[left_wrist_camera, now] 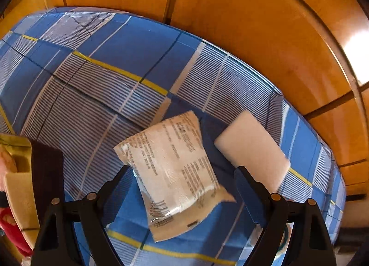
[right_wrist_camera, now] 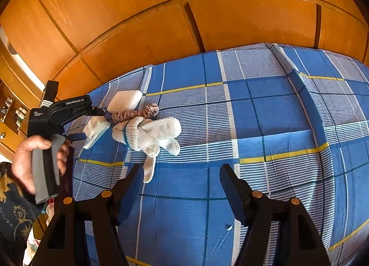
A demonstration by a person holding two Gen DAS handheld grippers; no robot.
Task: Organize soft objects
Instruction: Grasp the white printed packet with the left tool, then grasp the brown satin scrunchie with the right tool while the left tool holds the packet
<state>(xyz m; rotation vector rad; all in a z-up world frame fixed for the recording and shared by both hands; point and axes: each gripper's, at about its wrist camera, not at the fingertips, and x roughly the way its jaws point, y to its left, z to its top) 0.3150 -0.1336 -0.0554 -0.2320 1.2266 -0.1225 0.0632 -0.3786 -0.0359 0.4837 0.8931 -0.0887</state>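
Note:
In the left wrist view a sealed packet with printed text (left_wrist_camera: 177,173) lies on the blue plaid bed sheet (left_wrist_camera: 138,54), between the fingers of my open left gripper (left_wrist_camera: 182,171). A white sponge block (left_wrist_camera: 253,148) lies just right of it. In the right wrist view my right gripper (right_wrist_camera: 180,171) is open and empty above the sheet (right_wrist_camera: 265,109). Ahead of it lie knotted white knit gloves (right_wrist_camera: 147,134), a beige satin scrunchie (right_wrist_camera: 136,111), the sponge (right_wrist_camera: 125,100) and the packet (right_wrist_camera: 96,127). The left gripper (right_wrist_camera: 94,111) hovers over the packet.
An orange wooden panelled wardrobe (right_wrist_camera: 184,12) stands behind the bed. A dark and cream object (left_wrist_camera: 30,173) sits at the left edge of the left wrist view. Shelves with small items (right_wrist_camera: 13,109) stand far left.

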